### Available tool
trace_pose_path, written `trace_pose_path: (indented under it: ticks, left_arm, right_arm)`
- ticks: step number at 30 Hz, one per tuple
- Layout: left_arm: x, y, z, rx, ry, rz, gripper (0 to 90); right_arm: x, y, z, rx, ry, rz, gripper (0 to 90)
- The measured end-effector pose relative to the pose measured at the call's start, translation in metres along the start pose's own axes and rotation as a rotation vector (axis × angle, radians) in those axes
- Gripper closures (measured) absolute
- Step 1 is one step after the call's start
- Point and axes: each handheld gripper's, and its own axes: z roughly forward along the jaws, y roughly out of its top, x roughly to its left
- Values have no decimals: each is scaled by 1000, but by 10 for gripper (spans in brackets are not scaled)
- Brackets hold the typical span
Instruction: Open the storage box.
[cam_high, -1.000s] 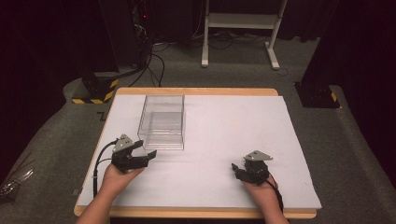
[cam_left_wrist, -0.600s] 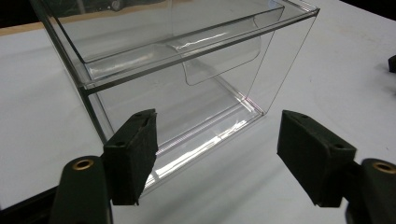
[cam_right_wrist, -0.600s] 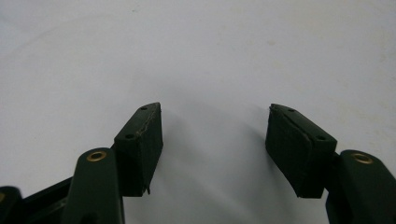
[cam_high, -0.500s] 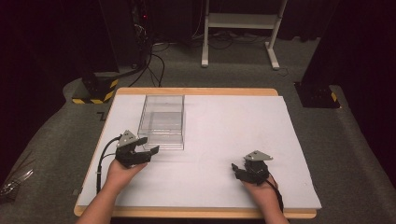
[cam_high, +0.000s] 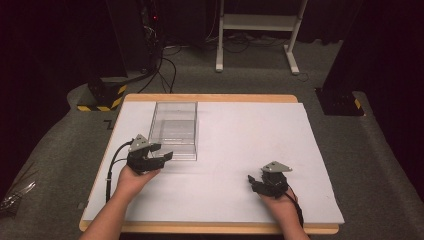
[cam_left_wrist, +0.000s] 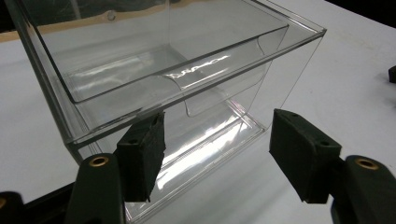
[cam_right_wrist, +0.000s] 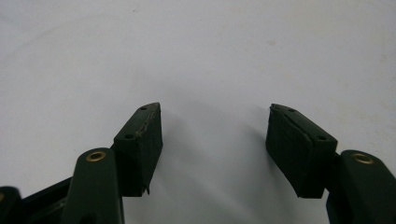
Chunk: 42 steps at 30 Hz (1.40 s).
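1. Since a second ago the left gripper (cam_high: 159, 156) has moved forward and up the table toward the clear plastic box (cam_high: 174, 129); right gripper (cam_high: 257, 182) same spot as before
2. Left gripper now just beside the box's near wall, jaws wide apart, nothing between them
3. Left gripper view: jaws spread wide, left pad (cam_left_wrist: 142, 154) in front of the box's lower near edge, right pad (cam_left_wrist: 299, 156) off past the box's corner over white surface; cannot tell if the left pad touches the plastic
4. Box is see-through, rectangular, open on top, sits upright on the white table cover (cam_high: 250, 135) in the left-centre part, nearer the far edge than the near one; a clear inner tray or drawer shows inside with a curved cut-out in its front wall
5. Right gripper low at the near right of the table, held in the person's right hand (cam_high: 280, 202), well apart from the box
6. Right gripper view: jaws wide apart, nothing gripped, plain white surface under them with faint shadows
7. Left hand (cam_high: 131, 181) holds the left gripper, black cable (cam_high: 112, 165) loops off it toward the table's left edge
8. Wooden table rim (cam_high: 210, 98) shows beyond the white cover
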Motion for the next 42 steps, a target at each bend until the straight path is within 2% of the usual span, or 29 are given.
trace_pose_path:
  ticks: [9, 21, 24, 30, 36, 42]
  left_arm:
    - [4, 0, 7, -11, -23, 10, 435]
    - [13, -10, 8, -95, -53, 25, 576]
    - [18, -13, 8, -132, -76, 9, 635]
    - [23, -18, 10, -148, -114, 15, 701]
    - [23, -20, 13, -158, -133, 0, 707]
    - [23, -21, 12, -169, -132, 27, 737]
  right_arm:
    - [0, 0, 0, 0, 1, 3, 361]
    - [0, 0, 0, 1, 0, 2, 360]
    - [0, 0, 0, 1, 0, 2, 360]
    - [0, 0, 0, 1, -1, 1, 360]
    - [0, 0, 0, 1, -1, 1, 360]
    - [0, 0, 0, 1, -2, 0, 360]
